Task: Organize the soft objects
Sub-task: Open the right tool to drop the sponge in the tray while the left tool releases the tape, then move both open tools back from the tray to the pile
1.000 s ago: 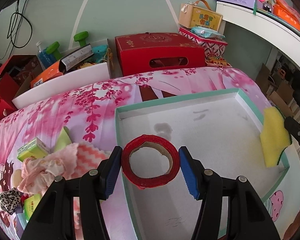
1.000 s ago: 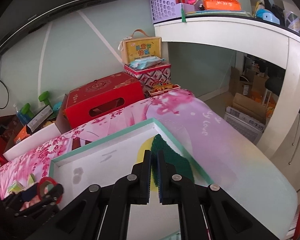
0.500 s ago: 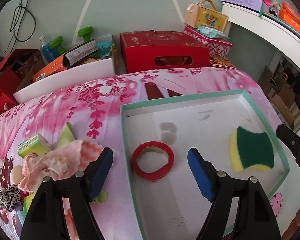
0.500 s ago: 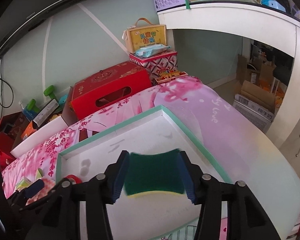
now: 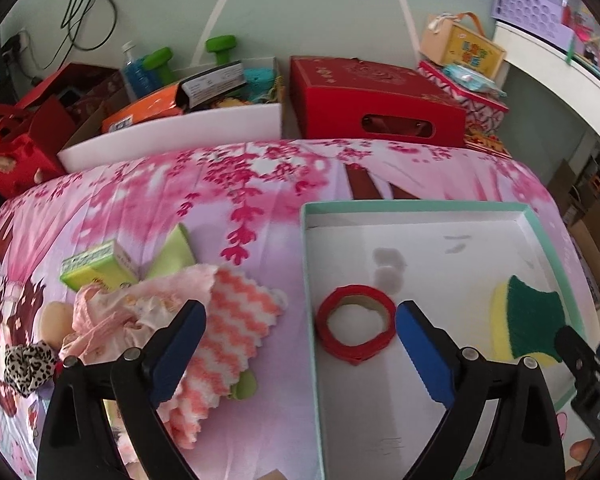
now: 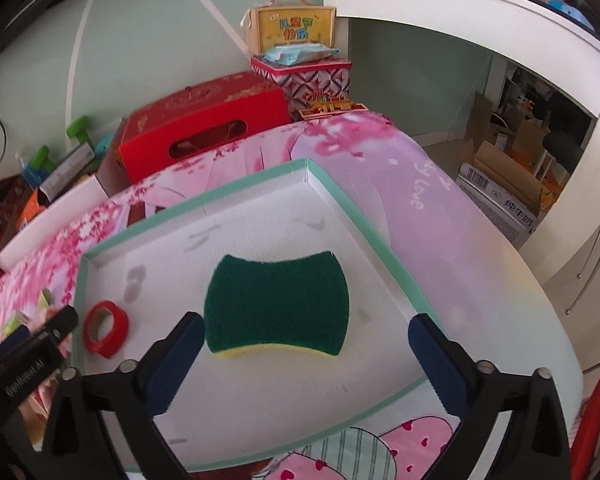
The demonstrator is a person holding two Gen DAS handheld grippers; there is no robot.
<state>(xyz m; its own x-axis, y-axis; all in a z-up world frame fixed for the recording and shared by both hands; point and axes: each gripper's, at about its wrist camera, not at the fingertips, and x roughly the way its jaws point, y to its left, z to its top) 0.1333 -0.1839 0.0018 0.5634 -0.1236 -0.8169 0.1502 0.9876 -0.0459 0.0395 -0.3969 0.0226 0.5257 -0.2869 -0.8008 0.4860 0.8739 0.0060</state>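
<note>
Both grippers, left (image 5: 300, 340) and right (image 6: 306, 344), have black angular arms, silver screws and blue ribbed pads (image 5: 422, 354).

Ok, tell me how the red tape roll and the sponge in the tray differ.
The red tape roll is a ring with an open centre; the sponge is a solid slab with pinched sides. The tape roll is red with a brown inner core; the sponge is dark green on top over yellow. The tape roll sits near the left wall of the tray, the sponge further right. Both lie flat inside the tray, ungripped.
</note>
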